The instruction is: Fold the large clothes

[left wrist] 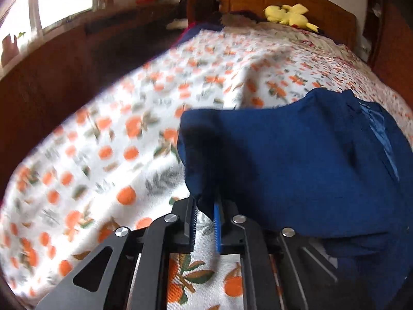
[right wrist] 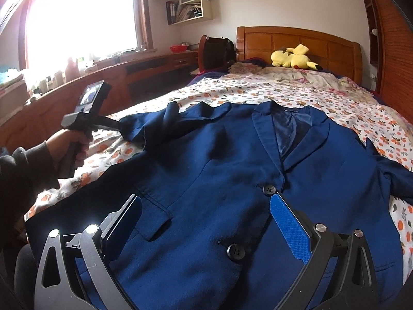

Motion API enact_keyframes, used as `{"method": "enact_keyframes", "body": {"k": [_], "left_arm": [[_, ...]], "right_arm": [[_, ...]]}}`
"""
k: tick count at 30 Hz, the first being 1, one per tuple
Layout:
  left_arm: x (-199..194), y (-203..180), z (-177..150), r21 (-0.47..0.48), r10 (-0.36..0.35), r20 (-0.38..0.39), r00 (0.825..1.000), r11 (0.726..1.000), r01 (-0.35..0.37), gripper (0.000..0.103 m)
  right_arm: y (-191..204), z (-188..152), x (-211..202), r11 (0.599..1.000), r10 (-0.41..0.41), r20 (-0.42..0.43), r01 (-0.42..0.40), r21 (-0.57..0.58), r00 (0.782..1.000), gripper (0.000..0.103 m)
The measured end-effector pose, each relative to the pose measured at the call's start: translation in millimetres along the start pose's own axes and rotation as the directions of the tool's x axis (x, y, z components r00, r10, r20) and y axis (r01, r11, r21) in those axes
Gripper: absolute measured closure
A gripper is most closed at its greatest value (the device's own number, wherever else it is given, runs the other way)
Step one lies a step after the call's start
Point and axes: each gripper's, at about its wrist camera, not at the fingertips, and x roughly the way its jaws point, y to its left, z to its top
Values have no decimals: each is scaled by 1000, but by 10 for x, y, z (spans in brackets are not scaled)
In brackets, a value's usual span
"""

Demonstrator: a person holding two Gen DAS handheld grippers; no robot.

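A navy blue blazer lies front up on the bed, buttoned, collar toward the headboard. My left gripper is shut on the end of the blazer's left sleeve and holds it lifted over the bedspread; the rest of the blazer lies to its right. The left gripper also shows in the right wrist view, held by a hand at the blazer's left side. My right gripper is open and empty, its fingers hovering over the blazer's lower front, either side of the buttons.
The bed has a white bedspread printed with oranges. A yellow plush toy lies by the wooden headboard. A wooden desk under a bright window runs along the left. A dark chair stands beside the bed.
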Motion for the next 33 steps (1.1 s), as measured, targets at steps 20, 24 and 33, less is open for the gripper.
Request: {"method": "enact_keyframes", "body": {"k": [20, 24, 33], "left_arm": [[-1986, -1731, -227, 281, -345, 206, 916, 917, 282, 94], [-2104, -1829, -536, 299, -374, 193, 907, 903, 309, 94], [-1976, -1676, -1077, 283, -375, 165, 912, 904, 320, 82]], "right_arm": [[-463, 177, -618, 994, -100, 103, 95, 57, 990, 7], [-518, 242, -617, 992, -107, 108, 99, 72, 988, 7], [-555, 302, -569, 991, -117, 107, 108, 83, 987, 7]]}}
